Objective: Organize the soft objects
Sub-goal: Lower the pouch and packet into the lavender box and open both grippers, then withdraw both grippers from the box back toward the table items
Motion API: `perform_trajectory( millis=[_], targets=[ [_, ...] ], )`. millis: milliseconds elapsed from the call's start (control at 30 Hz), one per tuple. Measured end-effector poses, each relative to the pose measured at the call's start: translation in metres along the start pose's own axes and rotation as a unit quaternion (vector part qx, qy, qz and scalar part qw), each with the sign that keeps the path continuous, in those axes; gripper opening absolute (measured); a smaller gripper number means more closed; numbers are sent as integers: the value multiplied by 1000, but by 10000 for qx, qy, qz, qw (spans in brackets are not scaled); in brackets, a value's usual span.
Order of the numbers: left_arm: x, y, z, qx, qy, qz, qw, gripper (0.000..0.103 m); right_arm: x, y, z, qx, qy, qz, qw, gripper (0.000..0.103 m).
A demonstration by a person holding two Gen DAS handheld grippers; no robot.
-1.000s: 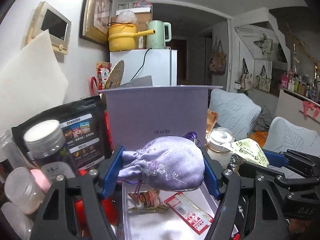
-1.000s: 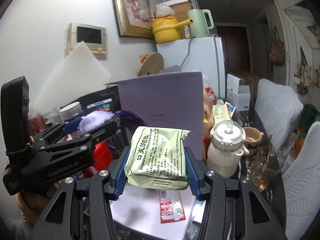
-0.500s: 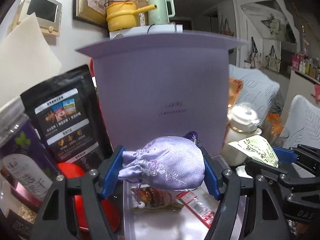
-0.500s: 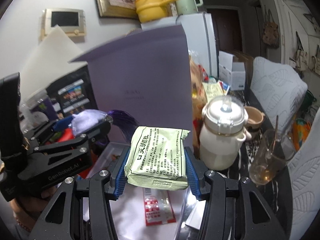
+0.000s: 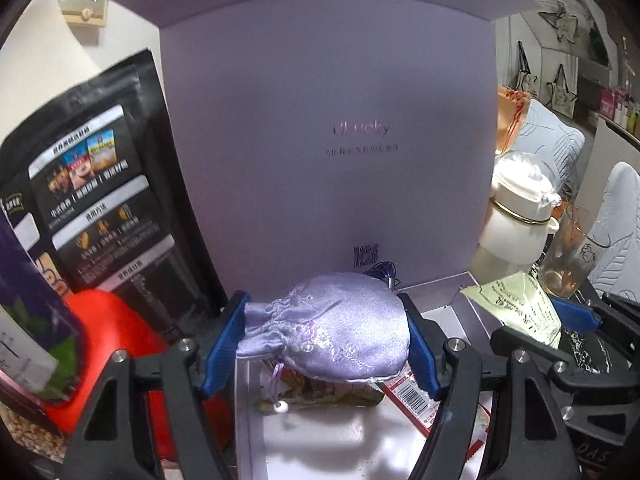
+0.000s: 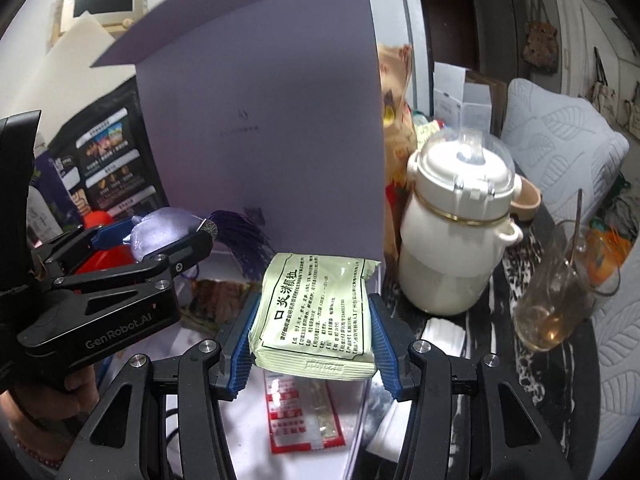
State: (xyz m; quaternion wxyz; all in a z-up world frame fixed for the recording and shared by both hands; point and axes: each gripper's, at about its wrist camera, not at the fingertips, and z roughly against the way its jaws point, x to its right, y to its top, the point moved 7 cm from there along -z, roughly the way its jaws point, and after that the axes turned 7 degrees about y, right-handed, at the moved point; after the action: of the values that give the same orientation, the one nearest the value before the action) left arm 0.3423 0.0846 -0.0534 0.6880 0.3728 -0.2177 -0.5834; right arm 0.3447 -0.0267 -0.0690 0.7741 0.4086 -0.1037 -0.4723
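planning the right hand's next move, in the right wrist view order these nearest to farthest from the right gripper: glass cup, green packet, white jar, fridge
1. green packet, clamped in the right gripper.
2. white jar, ahead and to the right.
3. glass cup, further right; close to the jar's rank, hard to call.
4. fridge, far behind the lilac box lid.

- A white lidded pot [image 6: 460, 236] stood right of the box, with a glass cup [image 6: 560, 300] holding a spoon beside it.
- A black snack bag [image 5: 100, 208] leaned at the left, a red object [image 5: 116, 344] below it.
- A wall monitor [image 6: 102, 2] hung behind.
- Grey leaf-patterned cushions [image 6: 560, 136] lay at right.
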Motion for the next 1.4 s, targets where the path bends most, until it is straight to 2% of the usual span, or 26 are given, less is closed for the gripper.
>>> perform_trajectory(
  millis=[500,600,700,800,867,1167,1300,1400],
  targets=[
    [14,-17,-49,-689,151,-92,9975,72,11,-20,-35,-518,-34,-107,9986,51],
    [16,-18,-60,-826,13,-59,9966,73,11,-24,-41,-638,-6,-68,9979,52],
    [15,-19,-73,-1154,-200,127,9930,73,9,-27,-46,-743,-23,36,9972,52],
    [10,-14,-75,-1130,-232,268,9930,74,7,-26,-47,-769,-33,91,9970,56],
    [8,-11,-75,-1086,-162,233,9937,74,4,-25,-46,-743,4,140,9971,65],
    [-9,-15,-67,-1105,-148,301,9933,77,7,-21,-28,-570,-173,207,9980,65],
    [-10,-13,-59,-998,-184,320,9943,83,6,-18,-19,-495,-184,199,9984,65],
    [-9,-6,-51,-856,-94,250,9960,93,5,-14,-16,-461,-217,172,9986,65]
  ],
)
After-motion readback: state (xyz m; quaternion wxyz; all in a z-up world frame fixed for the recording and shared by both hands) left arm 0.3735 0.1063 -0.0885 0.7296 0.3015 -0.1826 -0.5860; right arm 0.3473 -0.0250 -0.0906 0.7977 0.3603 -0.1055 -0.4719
